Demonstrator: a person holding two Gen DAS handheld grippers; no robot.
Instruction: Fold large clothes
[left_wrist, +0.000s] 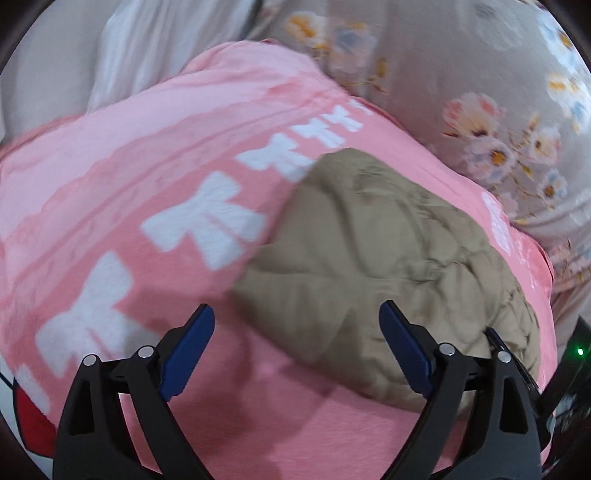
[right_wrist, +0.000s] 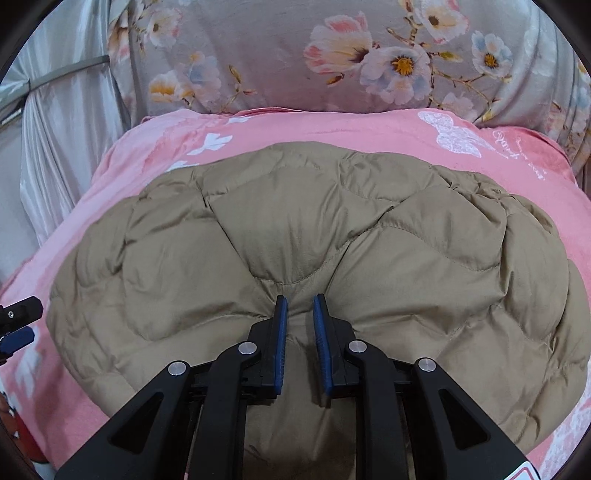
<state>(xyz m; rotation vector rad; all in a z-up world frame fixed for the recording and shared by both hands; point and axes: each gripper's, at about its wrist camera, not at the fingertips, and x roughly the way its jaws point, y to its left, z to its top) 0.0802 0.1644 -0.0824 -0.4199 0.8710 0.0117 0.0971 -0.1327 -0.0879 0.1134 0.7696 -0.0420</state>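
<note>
We have the tan quilted jacket (right_wrist: 295, 236) bunched on the pink blanket (right_wrist: 332, 125), with the floral pillows (right_wrist: 295, 48) at twelve o'clock. Our right tool (right_wrist: 298, 306) is clenched on a pinch of the jacket's padding at its near edge. Our left tool (left_wrist: 297, 319) is released and empty, out at the jacket's nine o'clock side (that view is blurred). To fold well, we should likely grip a second edge with the left tool, then carry both sides evenly, keeping the padding flat.

A bed is covered by a pink blanket (right_wrist: 332, 129); ahead of the fingers, a tan quilted jacket (right_wrist: 295, 229) is spread directly on it.
</note>
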